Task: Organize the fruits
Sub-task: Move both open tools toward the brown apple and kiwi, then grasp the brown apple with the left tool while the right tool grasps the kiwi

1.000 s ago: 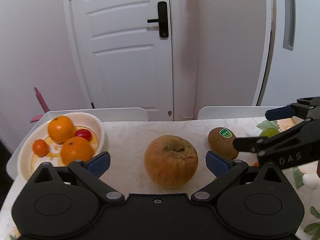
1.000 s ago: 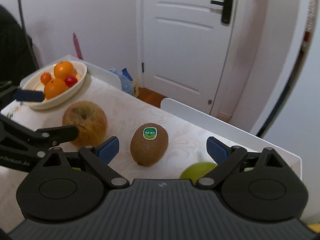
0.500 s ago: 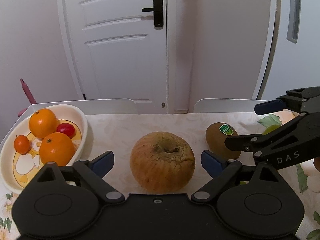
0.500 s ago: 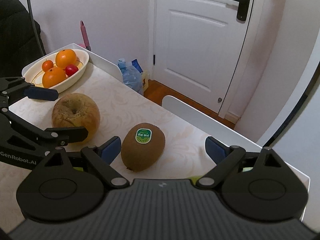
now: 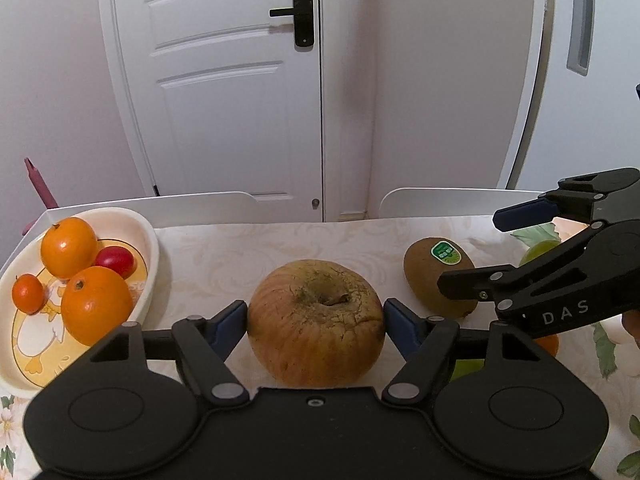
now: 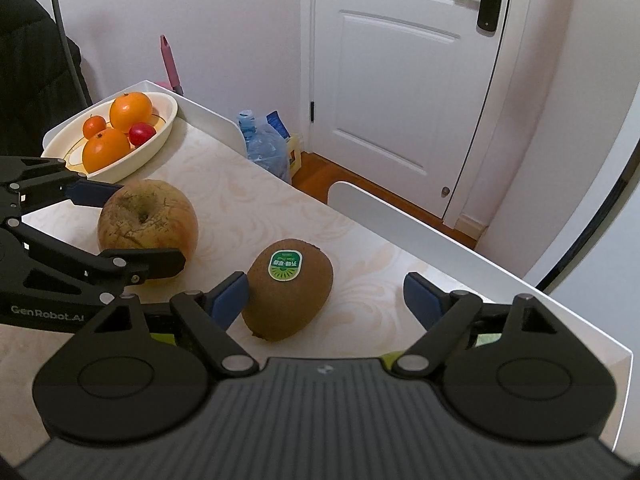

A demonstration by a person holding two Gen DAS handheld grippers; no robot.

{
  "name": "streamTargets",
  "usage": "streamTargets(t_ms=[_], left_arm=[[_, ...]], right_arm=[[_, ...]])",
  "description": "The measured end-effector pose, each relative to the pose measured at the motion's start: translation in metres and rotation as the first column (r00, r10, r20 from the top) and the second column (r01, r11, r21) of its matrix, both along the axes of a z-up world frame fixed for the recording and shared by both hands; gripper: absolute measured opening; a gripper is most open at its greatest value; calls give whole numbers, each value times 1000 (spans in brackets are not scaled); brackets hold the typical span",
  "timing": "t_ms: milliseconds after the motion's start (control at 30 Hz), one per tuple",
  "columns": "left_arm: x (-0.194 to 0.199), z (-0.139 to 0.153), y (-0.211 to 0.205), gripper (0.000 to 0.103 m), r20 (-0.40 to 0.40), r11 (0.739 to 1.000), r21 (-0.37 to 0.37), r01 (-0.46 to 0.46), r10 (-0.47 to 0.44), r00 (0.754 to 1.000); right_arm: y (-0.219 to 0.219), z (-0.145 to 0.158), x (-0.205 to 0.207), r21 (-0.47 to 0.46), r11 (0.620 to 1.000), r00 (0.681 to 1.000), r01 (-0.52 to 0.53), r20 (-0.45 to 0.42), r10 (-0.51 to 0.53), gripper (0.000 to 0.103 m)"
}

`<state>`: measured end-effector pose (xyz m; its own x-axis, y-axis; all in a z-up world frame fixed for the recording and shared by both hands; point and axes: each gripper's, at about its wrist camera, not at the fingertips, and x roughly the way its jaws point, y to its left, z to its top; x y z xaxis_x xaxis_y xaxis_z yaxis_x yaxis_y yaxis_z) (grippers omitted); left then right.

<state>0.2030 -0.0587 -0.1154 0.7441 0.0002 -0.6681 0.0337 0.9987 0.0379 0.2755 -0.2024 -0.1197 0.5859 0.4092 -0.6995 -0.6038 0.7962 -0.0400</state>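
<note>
Left gripper (image 5: pixel 316 322): blue pads are seen pressed against both flanks of the apple (image 5: pixel 316 322), so it is taken as clamped on the fruit. From the right wrist view the same gripper (image 6: pixel 132 226) is seen side-on, one finger behind the apple and one in front.

Apple: large, russeted and wrinkled, stem hollow upward; seated on the tablecloth (image 5: pixel 224 248), between bowl and kiwi.

Right gripper (image 6: pixel 326 294): fingers spread wide. One blue pad (image 6: pixel 230 294) lies against or just beside the kiwi (image 6: pixel 288 290) (contact cannot be settled); the other pad stands well clear.

Kiwi: on its side on the cloth, green sticker upward, just beside the apple. In the left wrist view it (image 5: pixel 438 276) is partly covered by a finger of the right gripper (image 5: pixel 480 252).

Bowl (image 5: pixel 150 240): cream, oval, at the table's left end; two oranges (image 5: pixel 96 304), a small tangerine (image 5: pixel 27 294) and a red fruit (image 5: pixel 116 262) are held (a duck print is visible only in the left view).

Seen only by left view: a green fruit (image 5: pixel 538 250) behind the right gripper, leaf-patterned cloth at right.

Seen only by right view: a water bottle (image 6: pixel 264 148) on the floor beyond the table edge, a dark jacket (image 6: pixel 28 60) at far left.

Background: white door (image 5: pixel 224 80) with a black handle.
</note>
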Motion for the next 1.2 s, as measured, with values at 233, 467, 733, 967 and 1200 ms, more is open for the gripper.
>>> streamTargets(t_ms=[233, 467, 733, 967, 1200], left_arm=[[-4, 3, 2, 78, -1, 1000, 20, -12, 12, 1000], [-9, 3, 7, 78, -3, 999, 25, -28, 28, 1000], [-14, 4, 15, 78, 4, 999, 19, -42, 42, 999], [-21, 10, 23, 78, 20, 998, 7, -58, 58, 998], [-34, 19, 23, 78, 36, 997, -5, -74, 74, 997]], right_arm=[[5, -1, 2, -4, 1000, 1000, -9, -13, 9, 96], [16, -8, 3, -8, 1000, 999, -27, -41, 27, 90], [25, -16, 9, -8, 1000, 995, -11, -95, 10, 79], [27, -13, 10, -11, 1000, 995, 19, -98, -20, 65], [29, 0, -1, 9, 1000, 997, 30, -75, -29, 64]])
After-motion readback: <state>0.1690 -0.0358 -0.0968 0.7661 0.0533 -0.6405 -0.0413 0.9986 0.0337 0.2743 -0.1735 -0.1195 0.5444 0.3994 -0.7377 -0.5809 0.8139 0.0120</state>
